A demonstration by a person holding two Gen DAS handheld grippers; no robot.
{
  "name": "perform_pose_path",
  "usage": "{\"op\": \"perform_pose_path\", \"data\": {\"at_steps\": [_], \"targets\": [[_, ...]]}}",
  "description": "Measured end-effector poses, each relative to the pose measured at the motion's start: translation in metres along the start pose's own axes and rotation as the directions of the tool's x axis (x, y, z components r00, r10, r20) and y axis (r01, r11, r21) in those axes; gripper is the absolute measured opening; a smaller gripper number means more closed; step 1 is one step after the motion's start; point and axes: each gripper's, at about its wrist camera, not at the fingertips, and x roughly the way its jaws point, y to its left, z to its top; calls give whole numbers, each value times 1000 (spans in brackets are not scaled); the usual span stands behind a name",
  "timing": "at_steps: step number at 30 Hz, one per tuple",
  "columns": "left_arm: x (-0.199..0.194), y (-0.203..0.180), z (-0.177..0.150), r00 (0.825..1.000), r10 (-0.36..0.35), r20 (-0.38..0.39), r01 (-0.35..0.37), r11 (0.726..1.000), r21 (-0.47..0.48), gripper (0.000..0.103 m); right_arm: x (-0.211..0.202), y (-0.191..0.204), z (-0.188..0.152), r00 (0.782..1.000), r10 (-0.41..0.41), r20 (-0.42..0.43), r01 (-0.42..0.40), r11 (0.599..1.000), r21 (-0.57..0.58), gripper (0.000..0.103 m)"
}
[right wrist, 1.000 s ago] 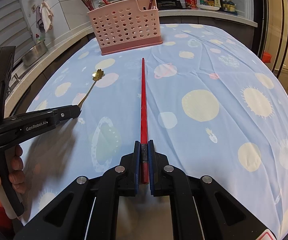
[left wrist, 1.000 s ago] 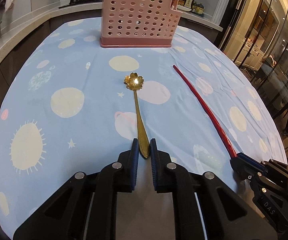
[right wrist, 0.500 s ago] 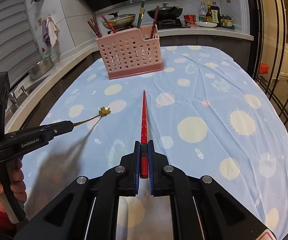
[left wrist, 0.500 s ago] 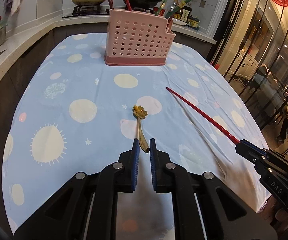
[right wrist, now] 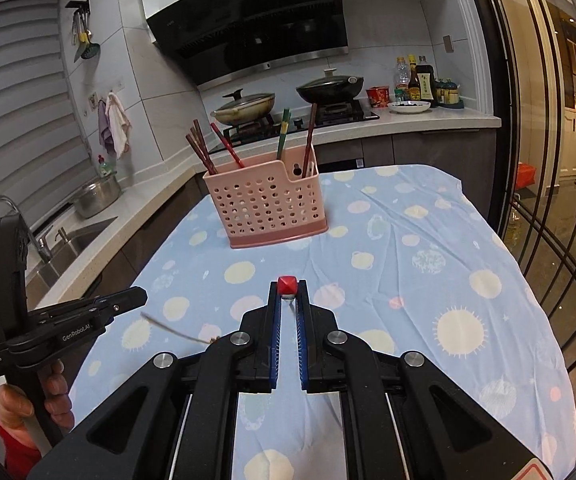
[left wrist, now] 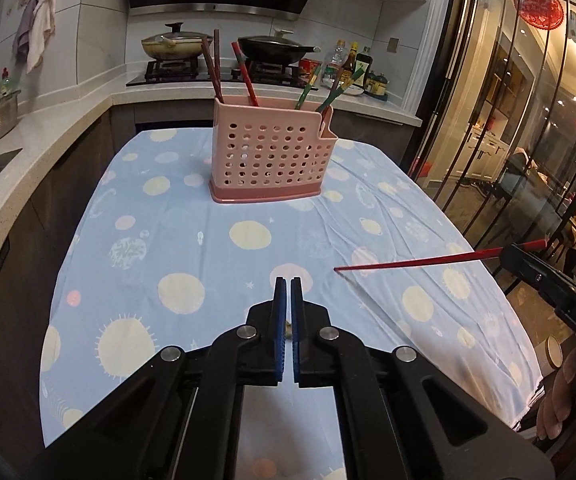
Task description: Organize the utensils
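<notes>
Left wrist view: looking down the left gripper point(left wrist: 286, 280) over the tablecloth point(left wrist: 135, 256), fingers closed together, only a speck of the gold spoon point(left wrist: 288, 324) showing low between the blue pads. Right wrist view: showing that spoon point(right wrist: 175, 331) sticking out of the left gripper point(right wrist: 137, 294) as a thin blurred handle, bowl end hidden behind the right gripper's frame. Right gripper point(right wrist: 287, 286) pinching the red chopstick point(right wrist: 287, 285) at its fingertips, square butt end facing the camera. From the left wrist view, chopstick point(left wrist: 428, 261) crossing above the right edge of the tablecloth, clear of the cloth, tip pointing toward the middle. Pink utensil basket point(left wrist: 269, 156) standing upright near the far edge of the tablecloth, holding brown, red and green chopsticks point(left wrist: 243, 76). Hands point(right wrist: 27, 396) wrapping the gripper handles.
</notes>
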Motion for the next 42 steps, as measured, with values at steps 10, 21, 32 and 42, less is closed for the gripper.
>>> {"op": "perform_pose_path", "data": {"at_steps": [10, 21, 32, 42], "targets": [[3, 10, 10, 1000, 7, 0, -7, 1000, -16, 2, -5, -2, 17, 999, 3, 49, -3, 1000, 4, 7], [44, 41, -70, 974, 21, -227, -36, 997, -66, 42, 1, -6, -15, 999, 4, -35, -3, 1000, 24, 7], [45, 18, -92, 967, -28, -254, 17, 999, -46, 22, -1, -7, -19, 999, -6, -45, 8, 999, 31, 7], [35, 17, -96, 965, -39, -260, 25, 998, -54, 10, -3, -7, -20, 999, -7, -38, 8, 1000, 29, 7]]}}
